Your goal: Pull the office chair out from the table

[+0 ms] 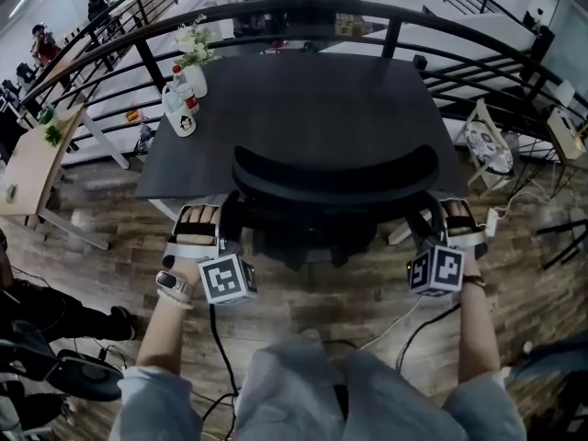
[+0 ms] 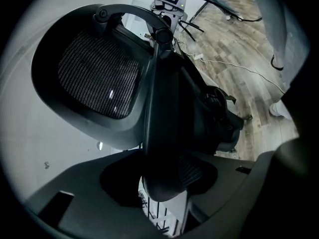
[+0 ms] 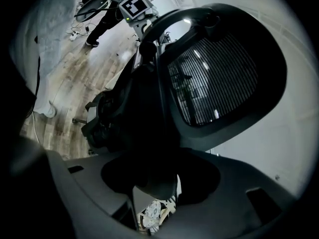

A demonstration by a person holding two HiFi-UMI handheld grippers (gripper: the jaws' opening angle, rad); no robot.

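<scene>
The dark table (image 1: 312, 99) stands by the railing with the office chair (image 1: 335, 175) tucked at the middle of its near edge, seat under the top. The left gripper (image 2: 165, 195) has its jaws spread wide and apparently clamped on the end of the left armrest (image 2: 158, 133). The right gripper (image 3: 155, 195) does likewise on the right armrest (image 3: 149, 133). The grip looks taken and the pull not yet begun. Next comes an even, two-handed draw toward the person, clear of the floor cable (image 1: 217, 338).
</scene>
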